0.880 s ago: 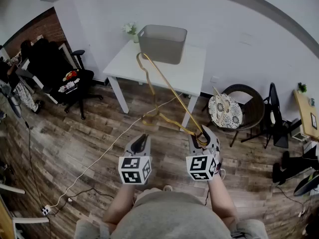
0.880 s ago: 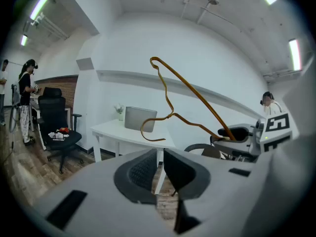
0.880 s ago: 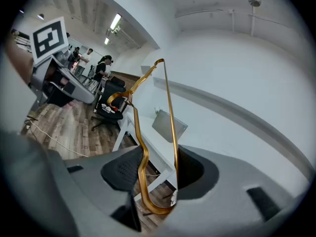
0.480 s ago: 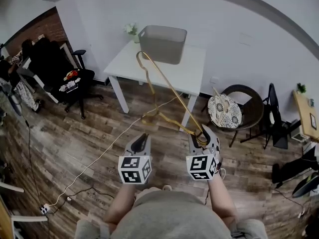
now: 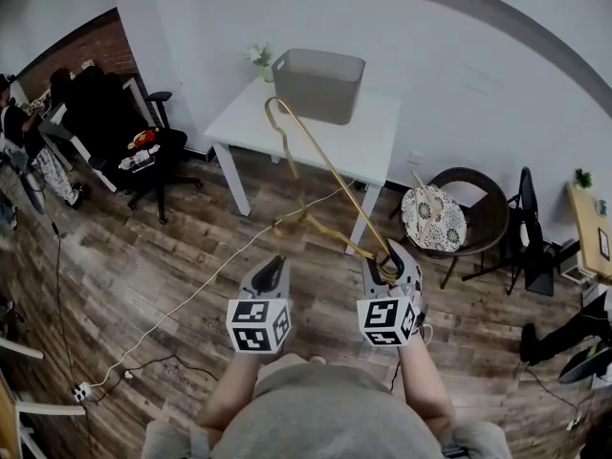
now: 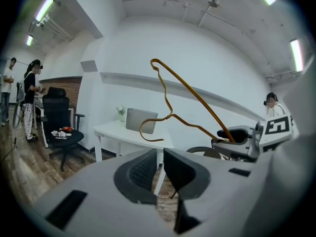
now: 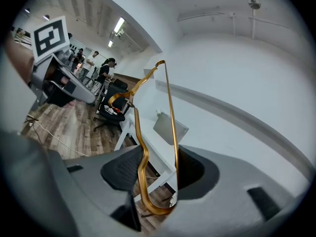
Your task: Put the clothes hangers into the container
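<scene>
A gold wire clothes hanger (image 5: 325, 167) slants up from my right gripper (image 5: 390, 256) toward the grey container (image 5: 316, 89) on the white table (image 5: 368, 142). In the right gripper view both wires of the hanger (image 7: 172, 132) at its one end sit between the pads, and my right gripper (image 7: 159, 170) is shut on them. My left gripper (image 5: 273, 268) hangs level beside it on the left, shut and empty. In the left gripper view, the hanger (image 6: 192, 98) arcs above my left gripper (image 6: 160, 167), with its hook end over the table (image 6: 123, 132) near the container (image 6: 137, 120).
A black office chair (image 5: 143, 151) stands left of the table, a round chair with a patterned cushion (image 5: 432, 216) to its right. A white cable (image 5: 191, 299) crosses the wooden floor to a power strip (image 5: 76, 390). A small plant (image 5: 256, 55) sits beside the container. People stand at far left.
The head view has shifted slightly, so the table and container sit a little further right. Both grippers and the hanger keep the same pose.
</scene>
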The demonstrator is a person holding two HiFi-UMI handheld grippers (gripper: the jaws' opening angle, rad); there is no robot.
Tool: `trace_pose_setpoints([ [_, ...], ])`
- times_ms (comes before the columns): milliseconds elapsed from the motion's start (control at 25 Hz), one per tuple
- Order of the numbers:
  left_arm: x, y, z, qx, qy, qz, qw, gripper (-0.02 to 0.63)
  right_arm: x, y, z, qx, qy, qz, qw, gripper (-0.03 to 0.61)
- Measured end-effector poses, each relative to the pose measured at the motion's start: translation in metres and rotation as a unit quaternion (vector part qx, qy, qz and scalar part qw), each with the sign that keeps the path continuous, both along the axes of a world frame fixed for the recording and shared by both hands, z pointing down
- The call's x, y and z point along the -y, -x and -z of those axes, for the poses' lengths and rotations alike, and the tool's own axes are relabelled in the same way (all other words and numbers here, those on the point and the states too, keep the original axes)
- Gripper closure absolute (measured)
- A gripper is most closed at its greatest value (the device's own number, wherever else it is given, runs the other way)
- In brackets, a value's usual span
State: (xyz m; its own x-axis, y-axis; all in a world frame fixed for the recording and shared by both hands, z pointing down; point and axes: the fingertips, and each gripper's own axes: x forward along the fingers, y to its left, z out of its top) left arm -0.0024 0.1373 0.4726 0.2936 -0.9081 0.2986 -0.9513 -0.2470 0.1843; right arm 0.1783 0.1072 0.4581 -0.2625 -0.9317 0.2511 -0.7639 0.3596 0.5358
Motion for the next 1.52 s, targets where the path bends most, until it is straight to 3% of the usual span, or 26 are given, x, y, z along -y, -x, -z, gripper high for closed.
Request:
trace_pose_setpoints([
  [960, 0.023, 0.009, -0.006, -0.002, 0.004, 0.027, 0.9996, 0.577, 0.024, -0.004, -0.005, 0.001, 0.004, 0.007, 1.0, 0.382],
  [1520, 0.123, 0.034, -0.006, -0.012, -0.005, 0.021, 0.9997, 0.577, 0.122, 0.023, -0.005, -0.013, 0.001, 0.005, 1.0, 0.382],
])
